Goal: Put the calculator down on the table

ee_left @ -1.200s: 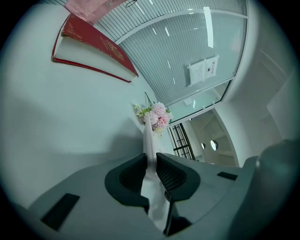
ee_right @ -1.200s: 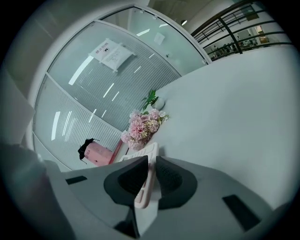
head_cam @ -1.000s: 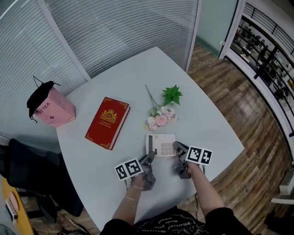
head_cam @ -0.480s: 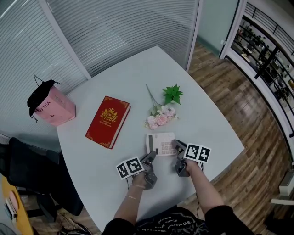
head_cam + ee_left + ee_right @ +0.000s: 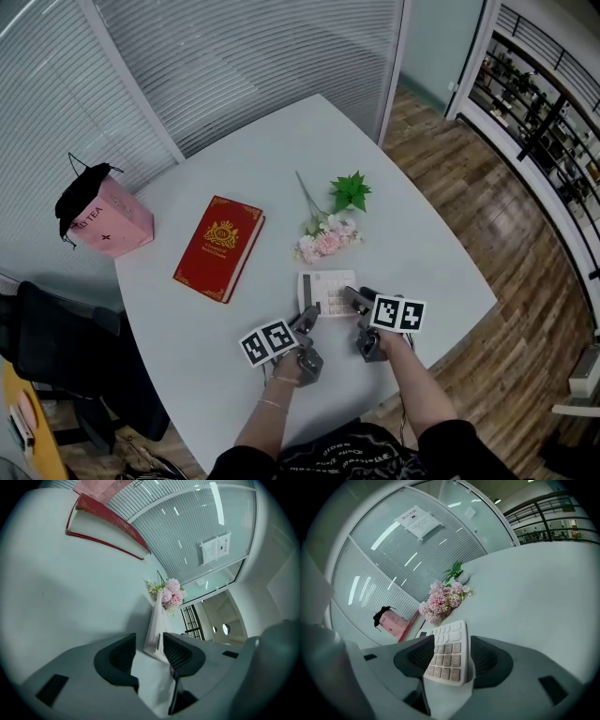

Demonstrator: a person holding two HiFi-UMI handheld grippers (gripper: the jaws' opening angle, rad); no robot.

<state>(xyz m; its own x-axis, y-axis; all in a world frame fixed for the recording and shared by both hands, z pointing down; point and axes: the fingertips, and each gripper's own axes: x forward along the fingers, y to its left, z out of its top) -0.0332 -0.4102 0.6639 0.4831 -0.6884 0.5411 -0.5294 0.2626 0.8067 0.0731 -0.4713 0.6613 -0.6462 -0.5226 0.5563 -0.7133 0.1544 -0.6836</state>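
Both tools are easing off the calculator, which lies on the table.
Left tool: jaws opening, with the near-left corner of the calculator between them, seen edge-on; clear space shows beside the left pad, so it is released. Right tool: jaws opening, with the keypad end between them and a gap at the right pad; also released. The calculator rests keys up on the white table, lower centre of the head view, its near edge reaching both tools. Just above it in the frame lies a bunch of pink flowers with a green sprig. A red book lies left of centre, well apart. A pink bag with a black top stands near the table's far left edge.
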